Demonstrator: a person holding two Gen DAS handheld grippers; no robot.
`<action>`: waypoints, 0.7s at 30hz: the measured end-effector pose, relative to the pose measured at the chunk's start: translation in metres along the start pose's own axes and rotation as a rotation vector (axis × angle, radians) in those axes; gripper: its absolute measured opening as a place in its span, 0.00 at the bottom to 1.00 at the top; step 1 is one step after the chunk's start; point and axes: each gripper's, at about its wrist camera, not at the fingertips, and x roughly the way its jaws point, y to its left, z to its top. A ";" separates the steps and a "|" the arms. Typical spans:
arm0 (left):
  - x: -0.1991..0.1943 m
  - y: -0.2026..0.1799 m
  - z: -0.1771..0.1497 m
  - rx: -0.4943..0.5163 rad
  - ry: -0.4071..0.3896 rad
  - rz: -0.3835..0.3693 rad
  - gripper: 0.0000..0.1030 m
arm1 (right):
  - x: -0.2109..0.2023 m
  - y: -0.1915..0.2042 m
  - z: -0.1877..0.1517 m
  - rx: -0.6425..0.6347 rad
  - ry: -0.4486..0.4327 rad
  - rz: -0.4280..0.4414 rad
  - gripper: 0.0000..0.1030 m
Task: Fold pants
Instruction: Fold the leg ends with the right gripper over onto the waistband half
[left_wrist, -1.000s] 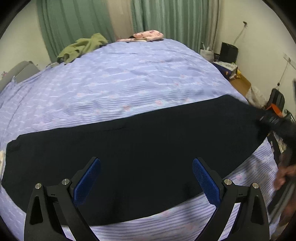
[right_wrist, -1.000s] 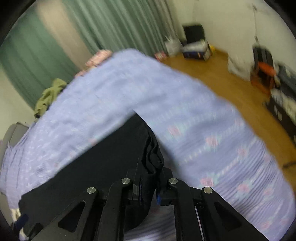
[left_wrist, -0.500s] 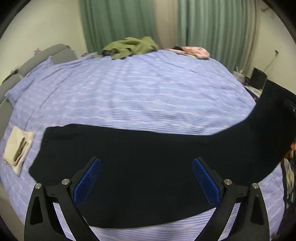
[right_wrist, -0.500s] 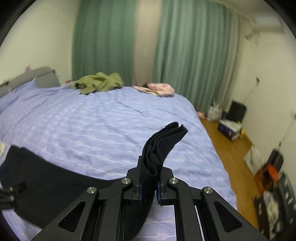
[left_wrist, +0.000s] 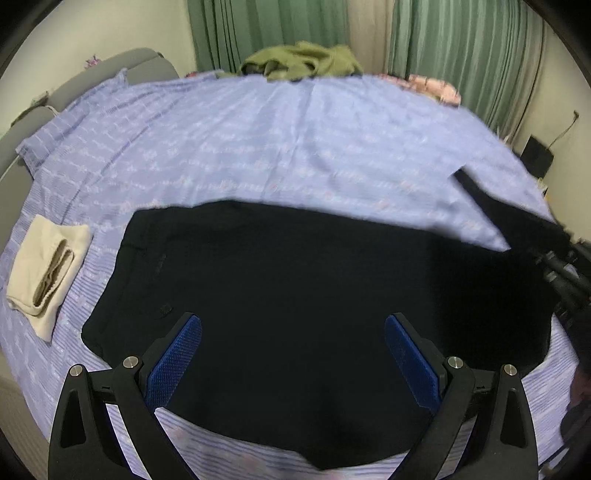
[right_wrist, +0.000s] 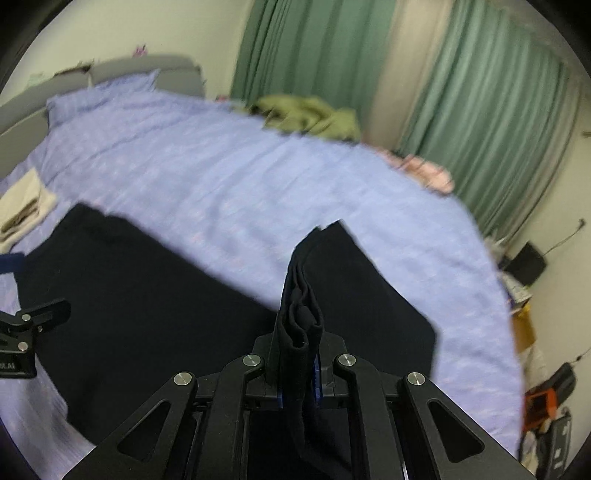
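Since a second ago the right gripper (right_wrist: 298, 373) has carried the cuff end of the black pants (left_wrist: 295, 295) up and leftward over the bed (left_wrist: 258, 147), fingers pinched tight on the bunched hem. Left gripper (left_wrist: 293, 354) hangs over the near middle, fingers wide, holding nothing. Waistband lies at left, just beside a folded beige cloth (left_wrist: 44, 273); plenty of bare sheet on the far side.

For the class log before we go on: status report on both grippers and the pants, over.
Left gripper open, above the pants. Right gripper shut on lifted hem end. Folded beige cloth beside waistband, not touching.
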 end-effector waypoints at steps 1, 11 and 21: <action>0.008 0.006 -0.002 0.002 0.015 -0.001 0.98 | 0.011 0.011 -0.006 0.002 0.030 0.019 0.10; 0.035 0.050 -0.018 -0.029 0.050 -0.021 0.98 | 0.054 0.083 -0.040 -0.008 0.161 0.085 0.10; 0.040 0.078 -0.025 -0.068 0.063 0.004 0.98 | 0.057 0.104 -0.062 -0.070 0.239 0.096 0.13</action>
